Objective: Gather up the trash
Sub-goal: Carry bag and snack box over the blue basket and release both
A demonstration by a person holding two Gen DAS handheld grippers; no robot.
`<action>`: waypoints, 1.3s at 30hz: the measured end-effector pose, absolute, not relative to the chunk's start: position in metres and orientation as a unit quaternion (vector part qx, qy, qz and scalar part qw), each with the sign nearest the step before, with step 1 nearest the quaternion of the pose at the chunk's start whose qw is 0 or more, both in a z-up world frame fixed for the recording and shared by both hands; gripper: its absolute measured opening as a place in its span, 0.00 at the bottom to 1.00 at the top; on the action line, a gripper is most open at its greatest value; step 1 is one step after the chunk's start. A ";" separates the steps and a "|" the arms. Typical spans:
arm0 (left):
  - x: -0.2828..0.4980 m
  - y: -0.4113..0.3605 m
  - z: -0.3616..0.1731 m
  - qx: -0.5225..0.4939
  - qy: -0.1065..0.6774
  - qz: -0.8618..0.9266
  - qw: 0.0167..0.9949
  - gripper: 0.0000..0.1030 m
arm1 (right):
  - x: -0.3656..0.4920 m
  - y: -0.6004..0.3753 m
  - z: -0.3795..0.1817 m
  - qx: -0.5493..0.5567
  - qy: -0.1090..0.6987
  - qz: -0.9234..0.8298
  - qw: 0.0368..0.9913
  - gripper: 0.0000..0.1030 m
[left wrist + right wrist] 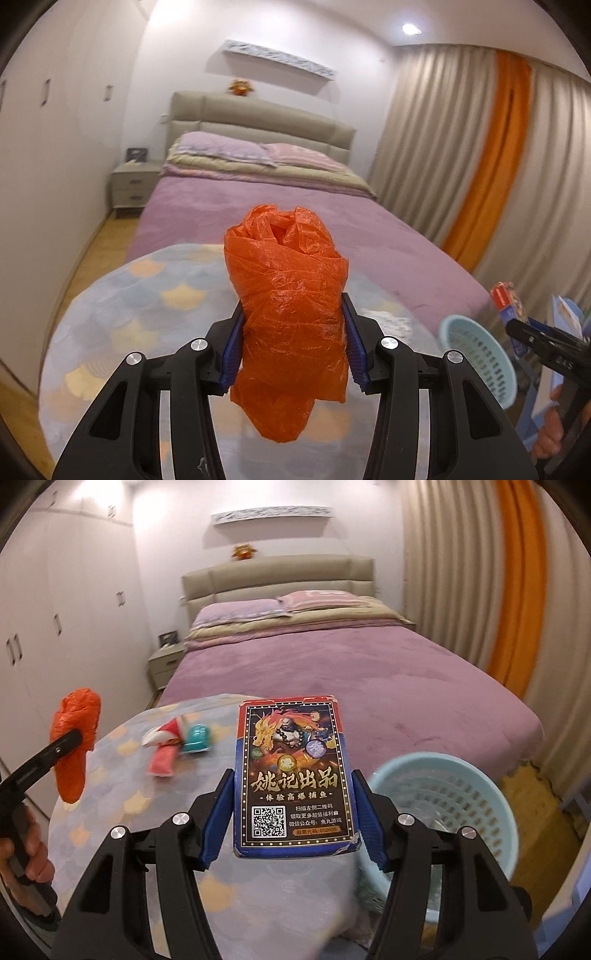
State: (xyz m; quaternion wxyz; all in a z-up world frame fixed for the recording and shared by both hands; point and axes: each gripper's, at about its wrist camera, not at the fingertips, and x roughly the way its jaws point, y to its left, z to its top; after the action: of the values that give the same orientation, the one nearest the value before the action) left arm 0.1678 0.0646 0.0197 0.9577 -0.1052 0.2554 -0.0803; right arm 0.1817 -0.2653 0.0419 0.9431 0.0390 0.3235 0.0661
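Nearest the cameras, the left gripper (293,334) pinches a crumpled orange plastic bag (290,295) and the right gripper (293,814) clamps a printed card box (291,775), both above the round pastel-clothed table (155,812). Right, a pale-blue perforated plastic basket (461,801) waits; farther left, small wrappers (177,746) remain uncollected.

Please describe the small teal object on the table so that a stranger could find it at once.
Before the purple bed stands a round table with a pastel scale-patterned cloth. Near its far edge lies a small teal plastic object, beside crumpled red-and-white wrappers. It is the only teal piece there; the pale blue basket is much larger.
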 end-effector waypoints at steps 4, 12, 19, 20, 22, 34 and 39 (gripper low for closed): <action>0.166 0.033 0.025 -0.085 0.256 -0.107 0.957 0.45 | 0.175 -0.302 0.042 0.061 0.322 0.040 0.944 0.56; 0.166 -0.026 0.033 -0.045 0.254 -0.147 0.955 0.45 | 0.170 -0.358 0.039 0.086 0.318 0.001 0.944 0.56; 0.170 -0.080 0.027 -0.011 0.264 -0.173 0.949 0.46 | 0.173 -0.389 0.026 0.092 0.325 -0.045 0.940 0.56; 0.172 -0.087 0.025 -0.009 0.268 -0.179 0.947 0.46 | 0.172 -0.392 0.025 0.091 0.325 -0.051 0.940 0.56; 0.177 -0.102 0.021 -0.008 0.276 -0.192 0.942 0.46 | 0.173 -0.397 0.022 0.085 0.328 -0.069 0.938 0.56; 0.210 -0.187 -0.019 0.016 0.336 -0.248 0.908 0.46 | 0.186 -0.419 0.006 0.065 0.342 -0.122 0.930 0.56; 0.217 -0.205 -0.036 0.027 0.355 -0.259 0.898 0.46 | 0.193 -0.427 -0.002 0.072 0.355 -0.128 0.923 0.56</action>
State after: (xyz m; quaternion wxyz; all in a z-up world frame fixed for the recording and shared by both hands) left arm 0.2175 -0.2054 -0.0358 0.8978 0.0266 0.3549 -0.2593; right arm 0.1930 -0.4265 -0.0025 0.9231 0.0723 0.3552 -0.1284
